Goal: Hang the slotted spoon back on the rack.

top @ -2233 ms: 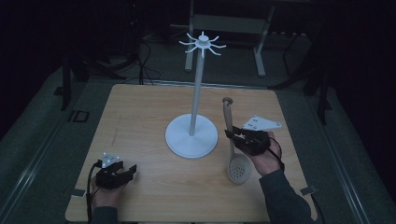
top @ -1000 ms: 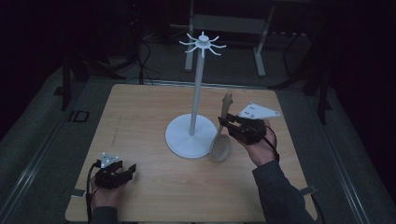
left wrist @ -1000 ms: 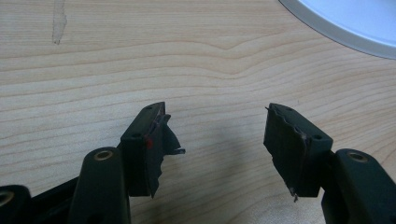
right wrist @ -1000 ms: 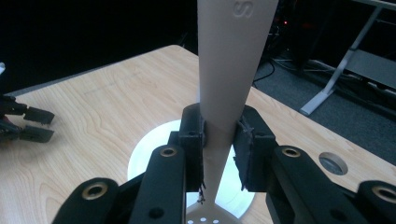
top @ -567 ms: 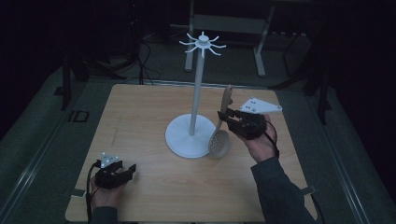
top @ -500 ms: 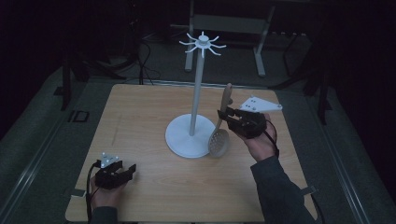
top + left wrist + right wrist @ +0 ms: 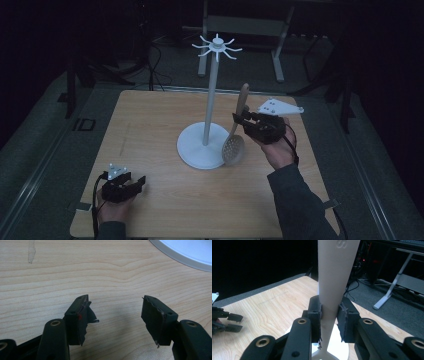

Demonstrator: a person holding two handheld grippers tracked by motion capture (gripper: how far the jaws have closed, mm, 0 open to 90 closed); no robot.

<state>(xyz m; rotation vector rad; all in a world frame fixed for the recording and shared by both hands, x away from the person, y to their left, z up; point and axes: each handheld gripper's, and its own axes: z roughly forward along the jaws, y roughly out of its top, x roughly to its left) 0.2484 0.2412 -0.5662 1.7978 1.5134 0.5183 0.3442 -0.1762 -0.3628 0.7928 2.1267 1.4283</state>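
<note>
Clearly the right claw [image 7: 243, 121] pinches the slotted spoon [image 7: 235, 142] mid-handle, right of centre, its bowl hanging by the white hook stand [image 7: 210, 105]. It looks light, stiff, smooth plastic, so grip the flat handle firmly. The left claw [image 7: 116, 315] rests spread on the desk [image 7: 150, 125].

Both grippers black, two-jaw. Left gripper [image 7: 134, 183], near side of the white stand [image 7: 210, 125]: small grey three-cornered plate on top, black cable trailing; pads ragged at the edges, red mark on one pad [image 7: 80, 316]. Right gripper [image 7: 237, 120], just right of the stand: larger pale plate, brass-coloured screws at the jaw pivots. Dark grey sleeves.
</note>
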